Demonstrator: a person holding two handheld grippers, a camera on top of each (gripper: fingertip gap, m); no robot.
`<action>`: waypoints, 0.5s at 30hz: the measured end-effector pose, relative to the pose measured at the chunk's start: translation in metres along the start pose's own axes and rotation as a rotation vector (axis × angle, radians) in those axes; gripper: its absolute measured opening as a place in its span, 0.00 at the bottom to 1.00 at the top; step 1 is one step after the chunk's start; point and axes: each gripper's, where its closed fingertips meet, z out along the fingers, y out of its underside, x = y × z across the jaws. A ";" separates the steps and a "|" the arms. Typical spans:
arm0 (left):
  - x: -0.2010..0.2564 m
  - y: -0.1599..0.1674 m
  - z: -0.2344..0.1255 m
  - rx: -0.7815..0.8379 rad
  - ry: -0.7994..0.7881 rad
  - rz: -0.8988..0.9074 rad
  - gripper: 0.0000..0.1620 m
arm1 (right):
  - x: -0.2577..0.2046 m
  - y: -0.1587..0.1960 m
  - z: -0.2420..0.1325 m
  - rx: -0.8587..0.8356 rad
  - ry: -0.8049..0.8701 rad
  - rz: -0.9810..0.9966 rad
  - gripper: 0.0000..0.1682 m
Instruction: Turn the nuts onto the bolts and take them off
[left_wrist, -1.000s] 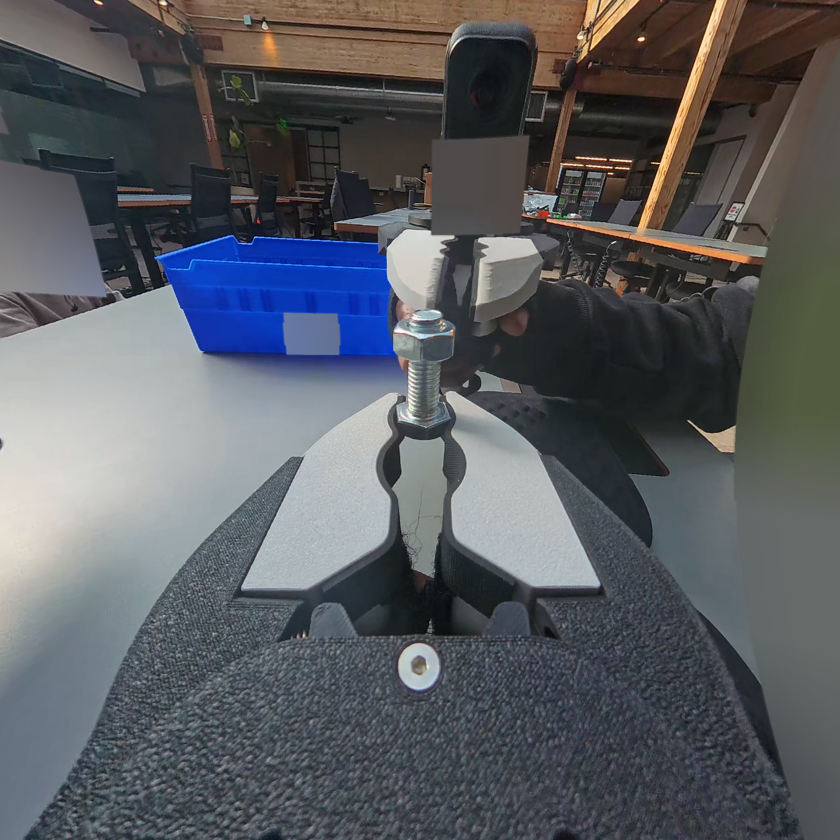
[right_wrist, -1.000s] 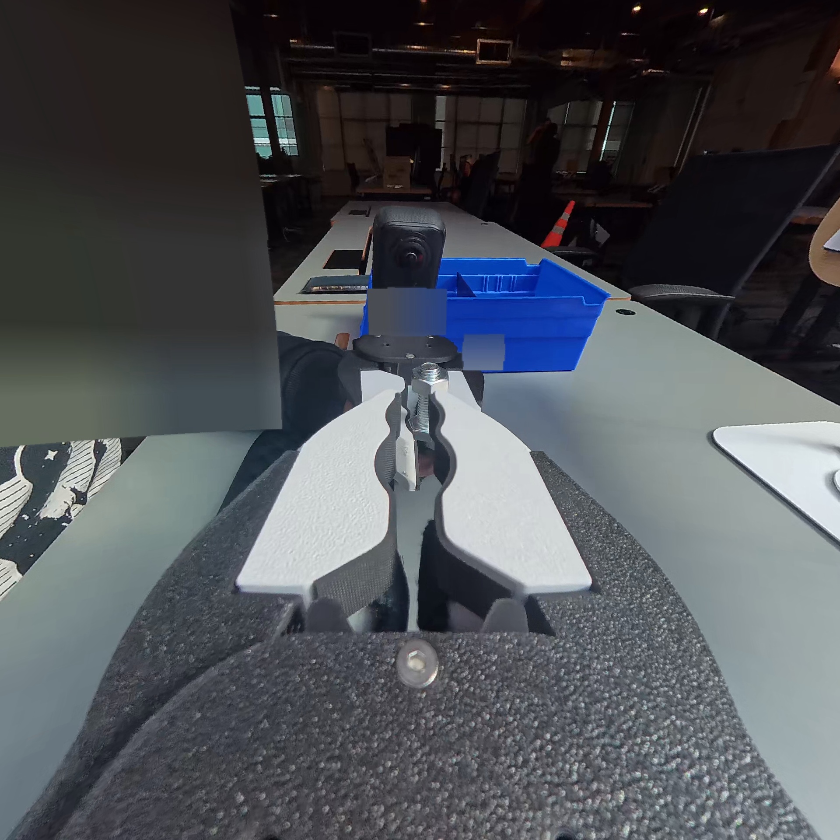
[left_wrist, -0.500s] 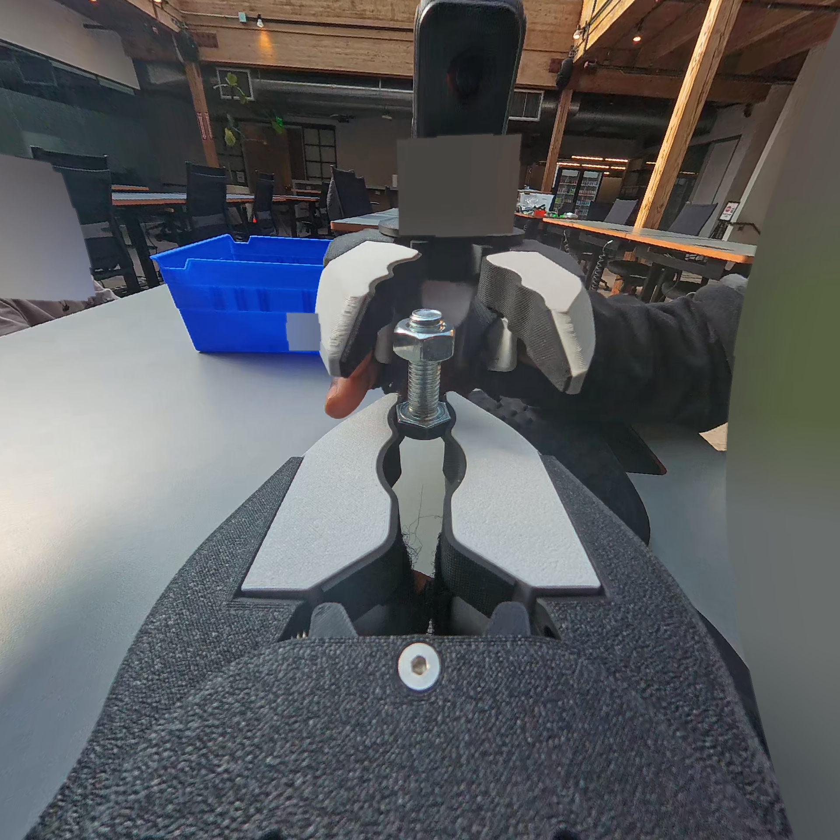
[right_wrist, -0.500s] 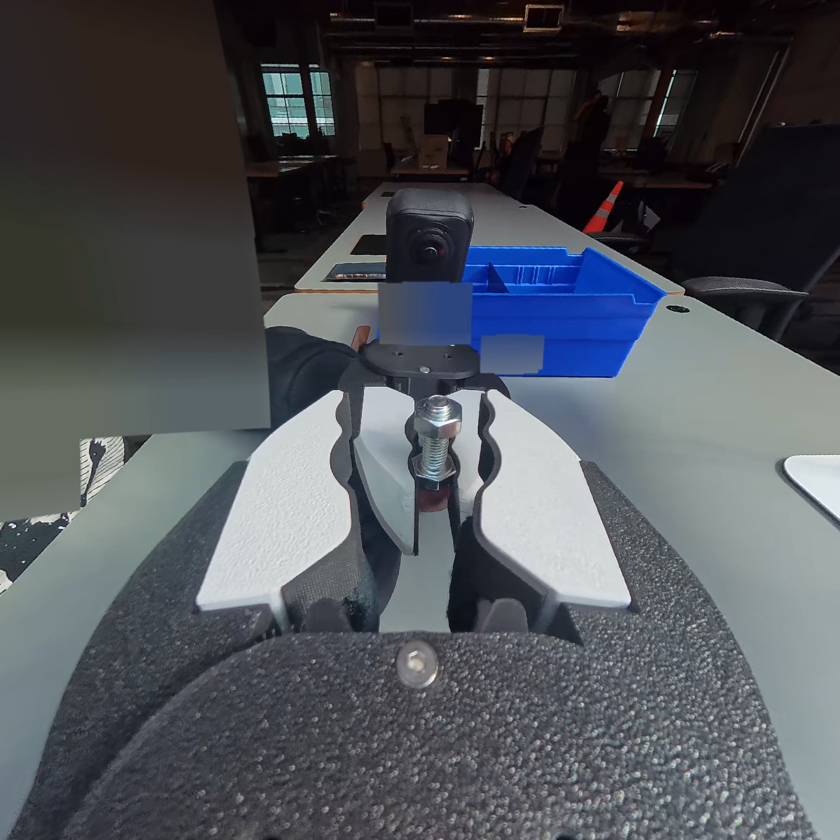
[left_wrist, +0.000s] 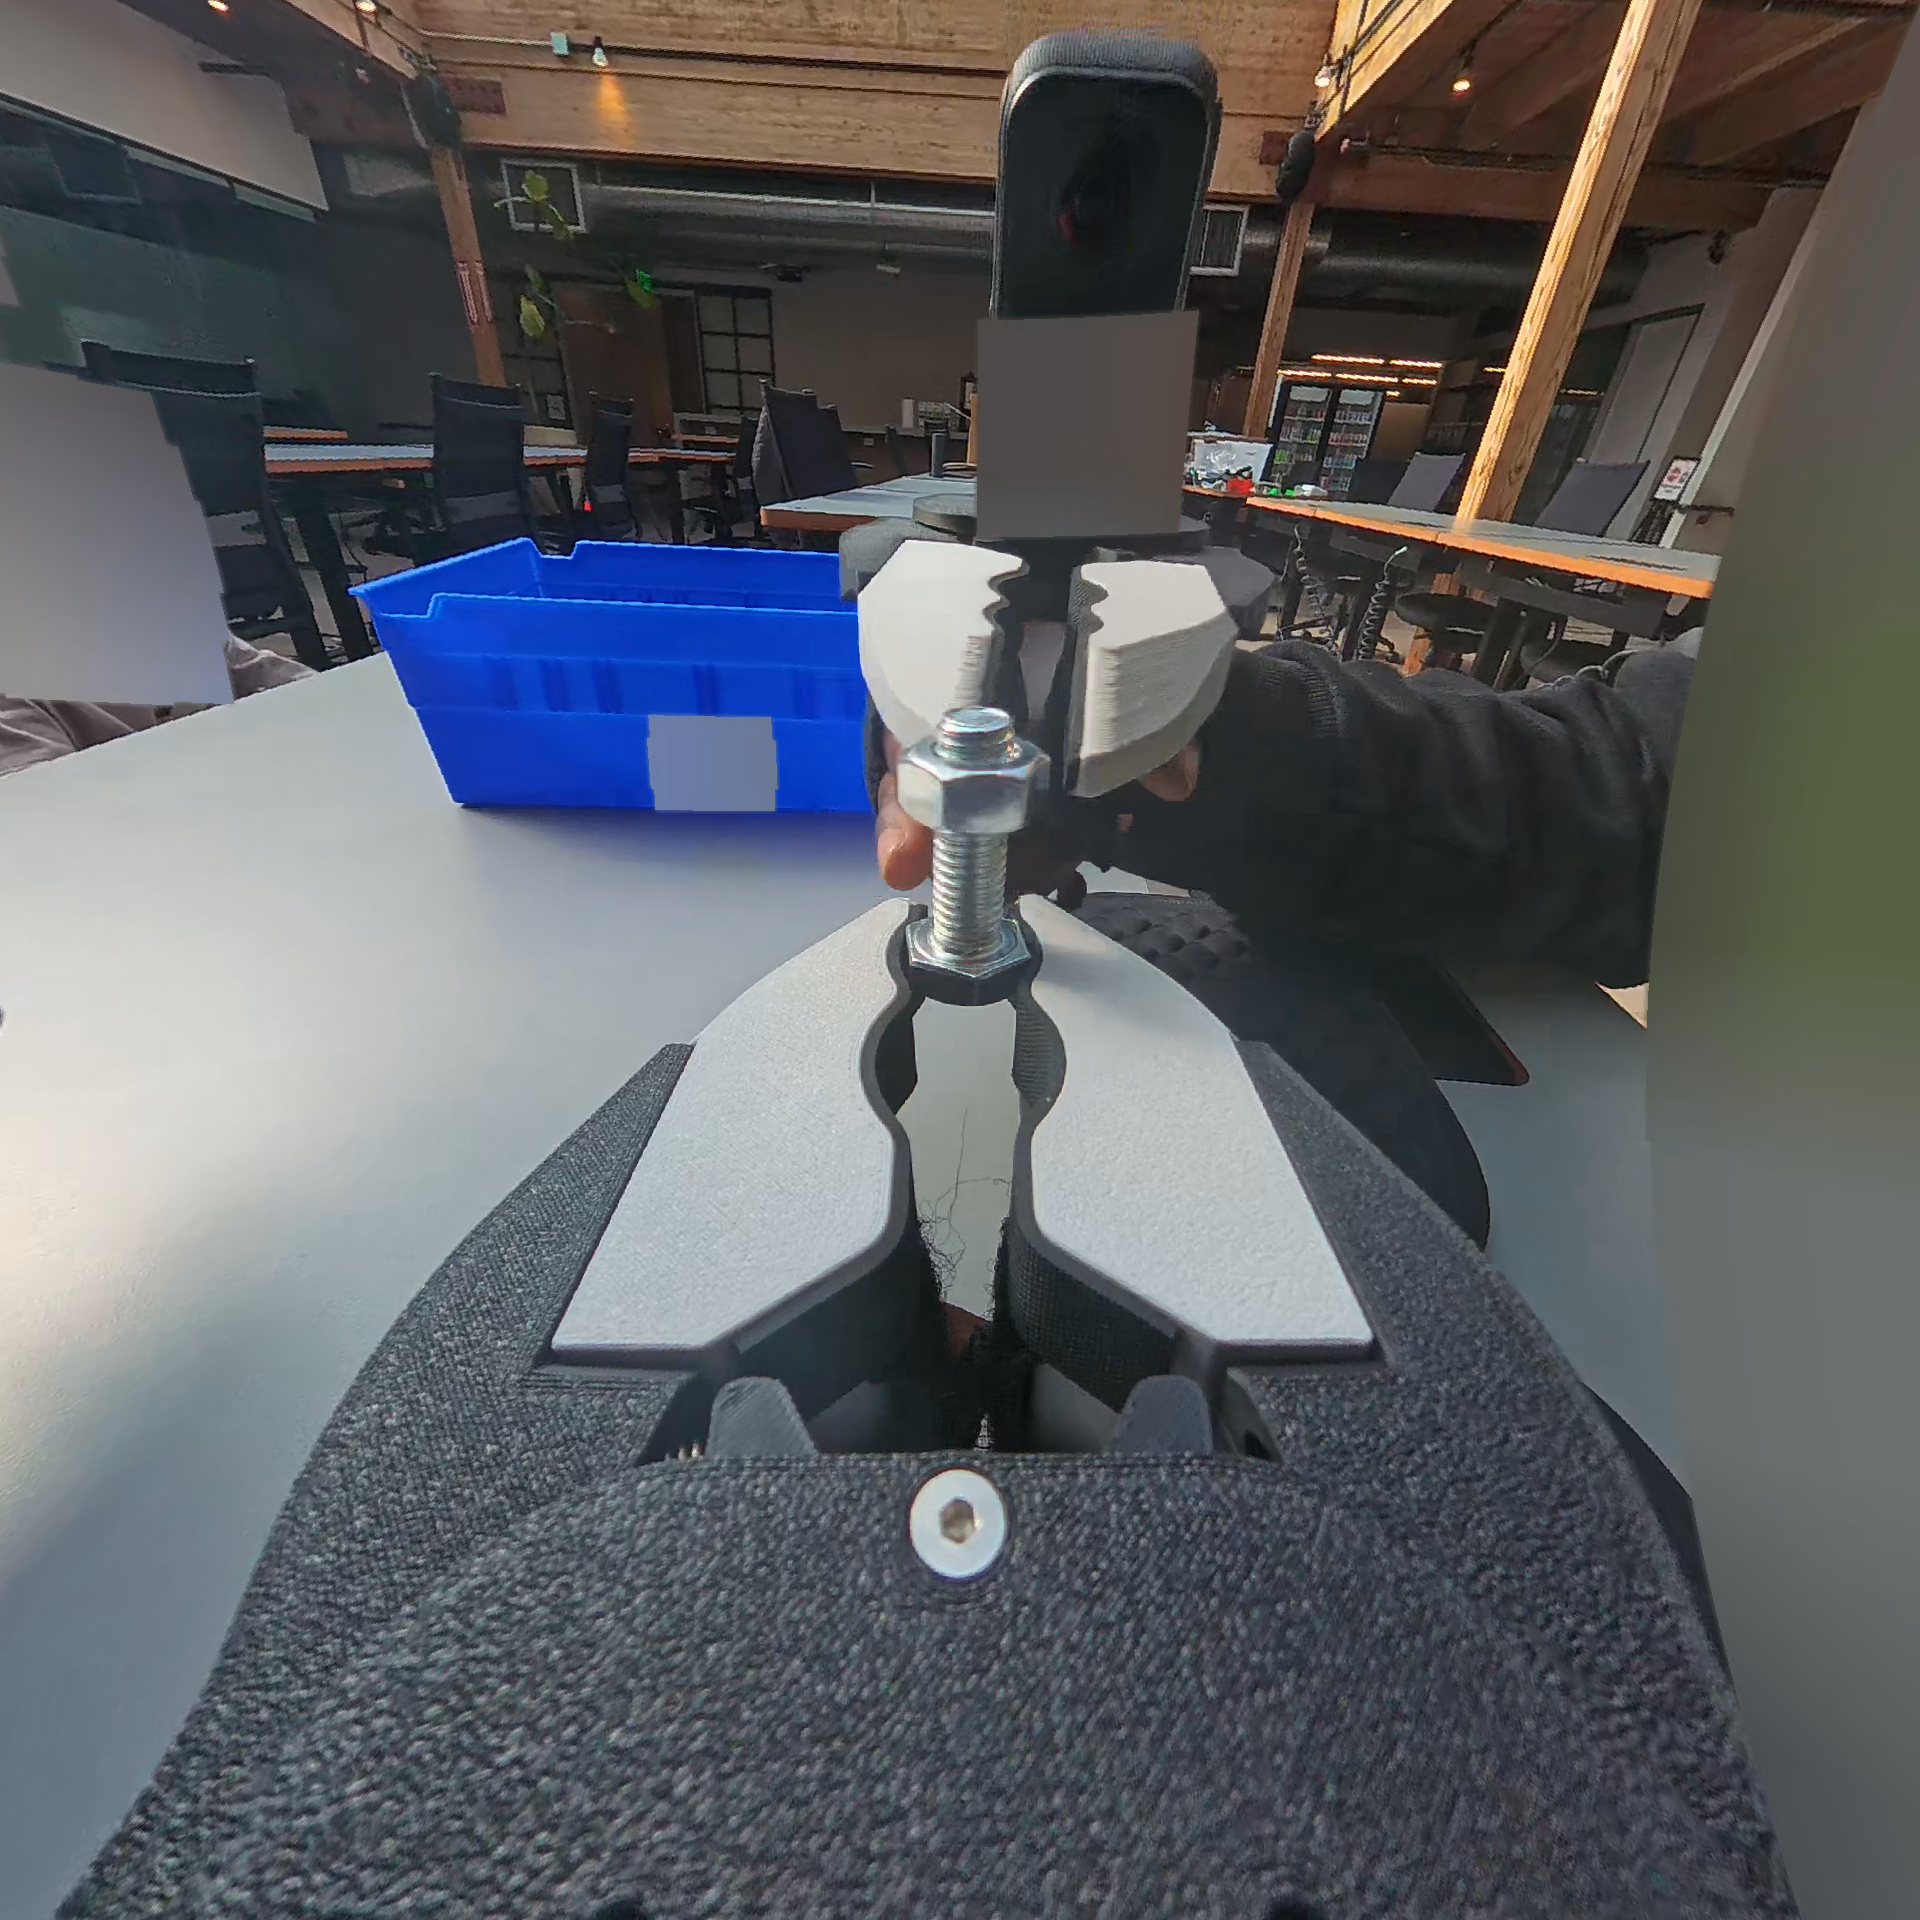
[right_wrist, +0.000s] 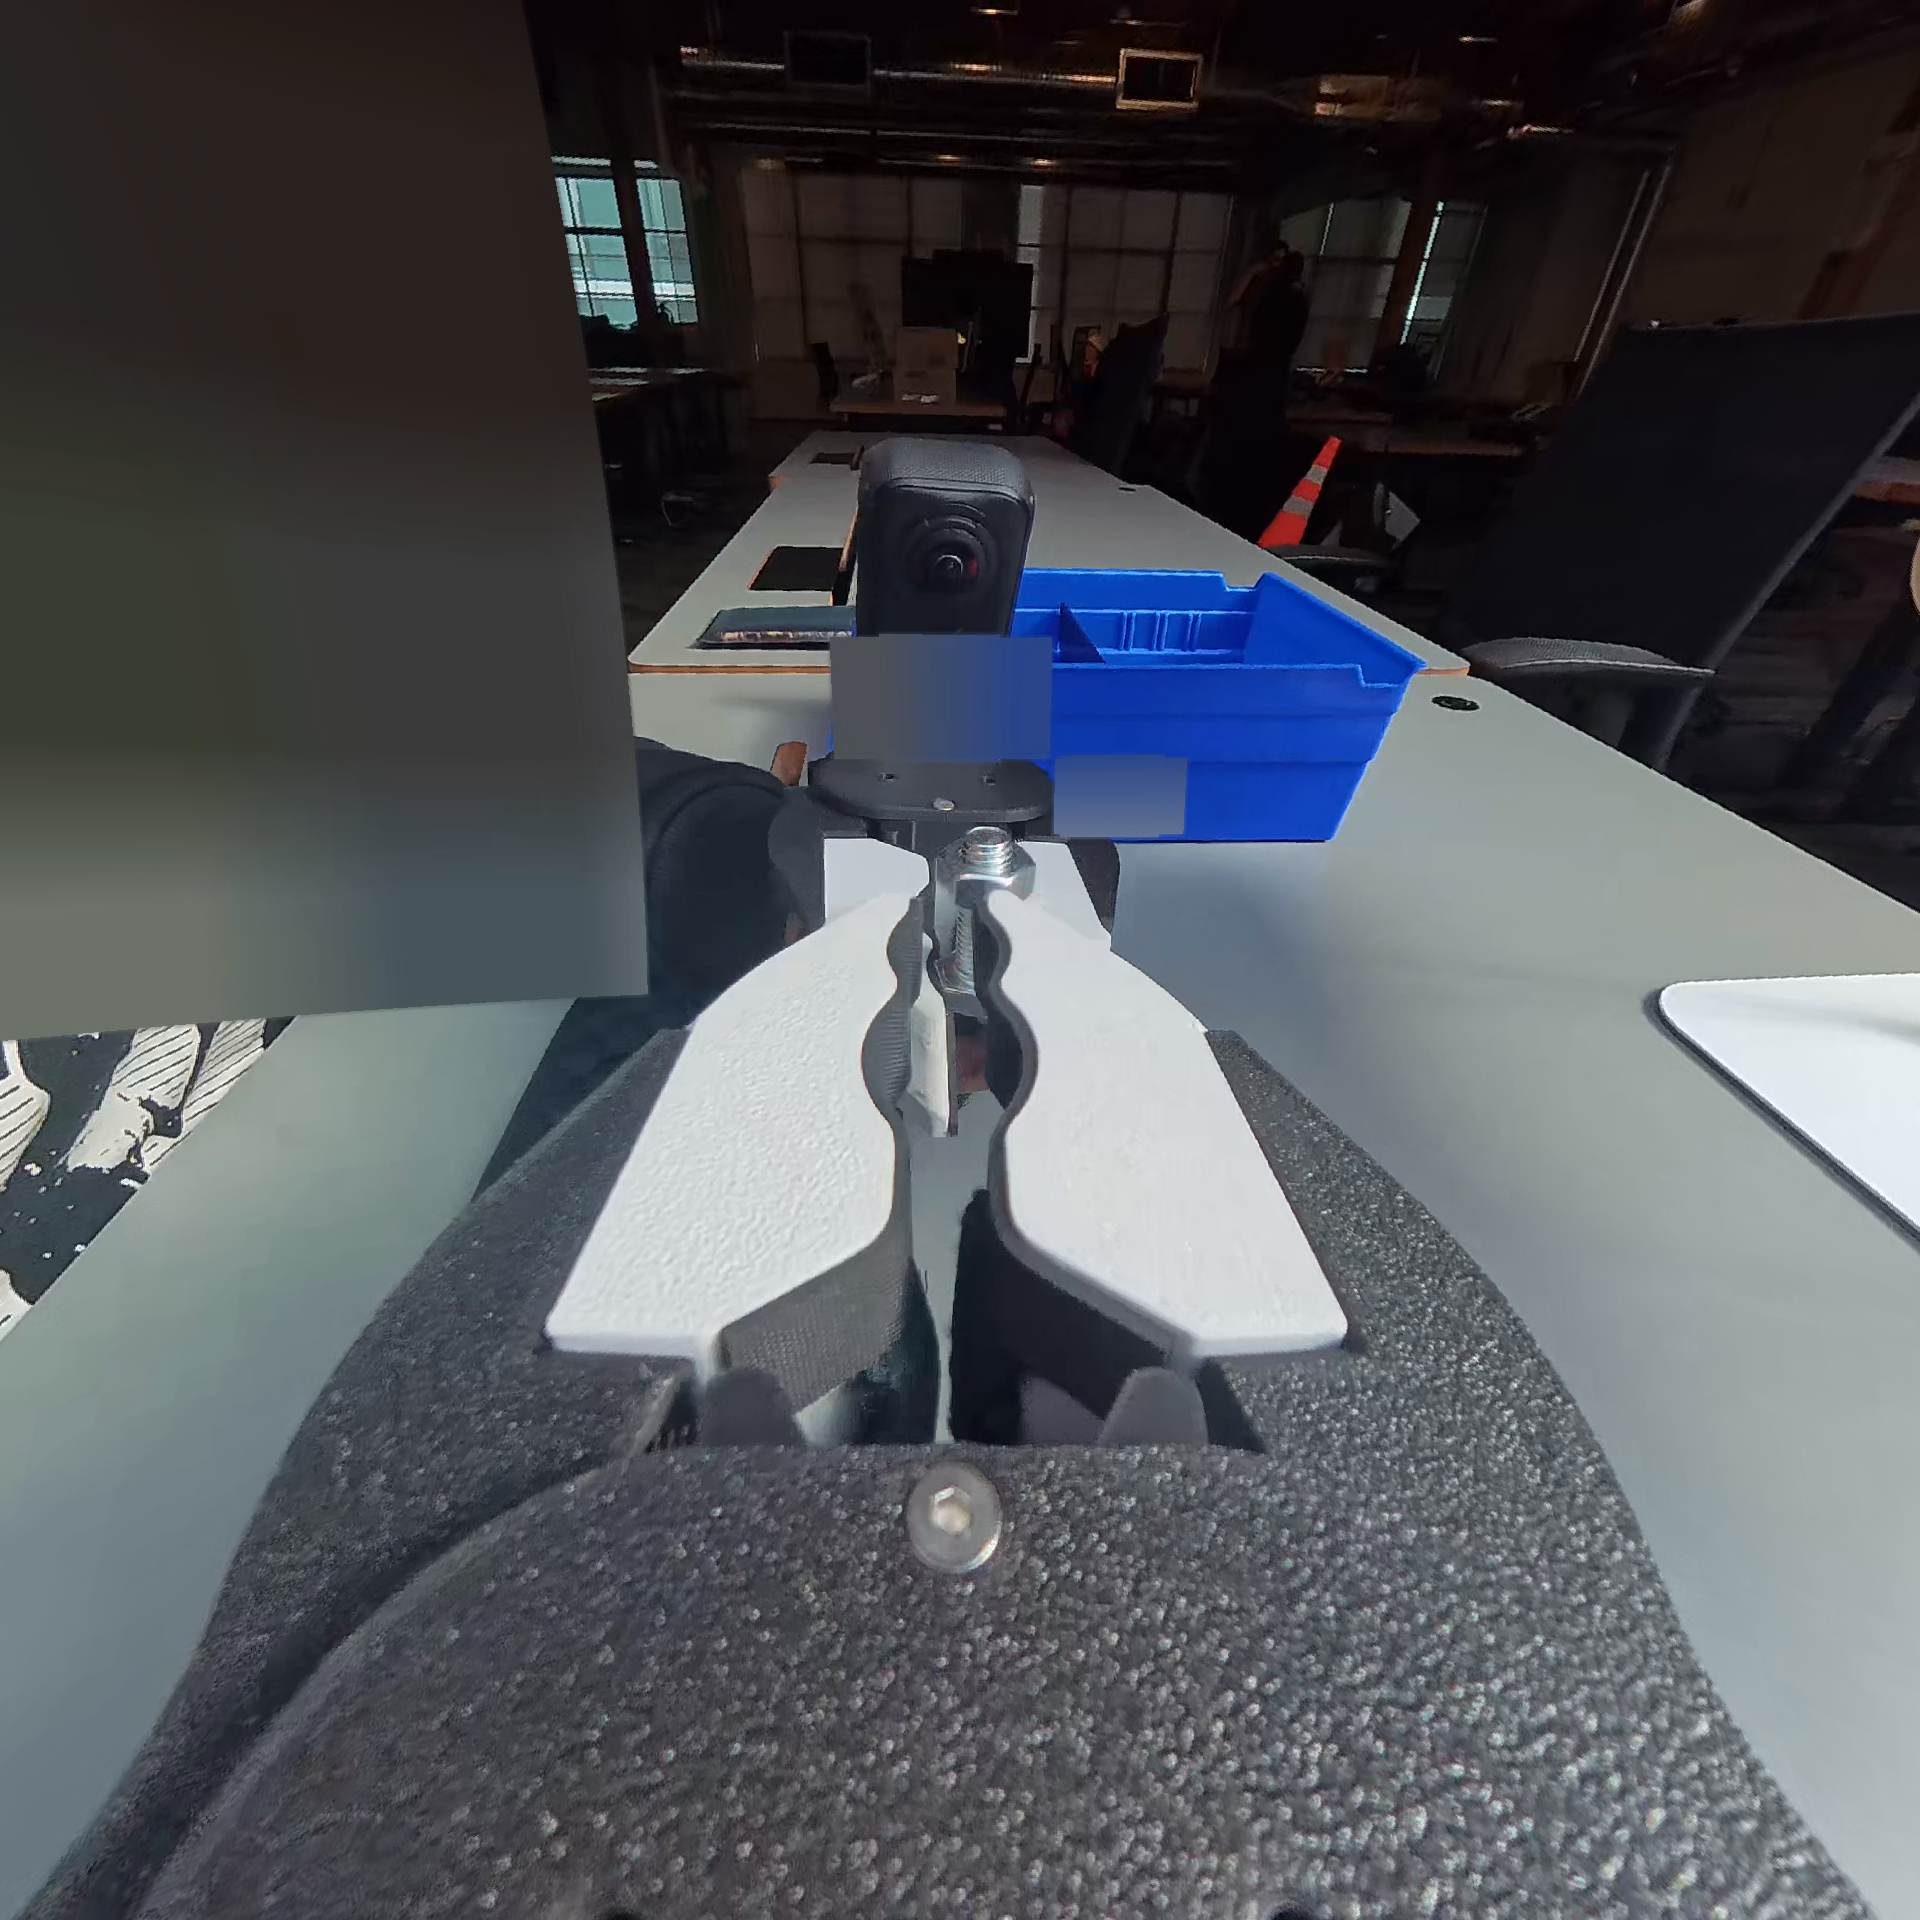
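Left gripper clamps bolt head, nut up top; right gripper narrowed beside threads, grip unclear. Blue bin behind, frame ctr-left.

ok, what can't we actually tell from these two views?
1. Whether the right gripper touches the nut: left wrist view, they overlap; right wrist view, its fingers cover the bolt.
2. Blue bin contents: left wrist view, near wall hides them; right wrist view, camera on left gripper blocks part.
3. White mat: right wrist view, cut by right edge.
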 end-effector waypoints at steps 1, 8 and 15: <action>0.000 0.000 0.000 0.002 -0.001 -0.003 0.09 | -0.001 -0.001 -0.002 0.009 -0.005 0.006 0.04; 0.000 0.000 0.000 0.002 0.000 -0.003 0.09 | 0.002 -0.001 -0.003 0.013 0.015 0.006 0.12; 0.000 0.000 0.000 0.002 0.003 -0.005 0.09 | 0.002 0.000 0.014 0.004 -0.028 0.036 0.32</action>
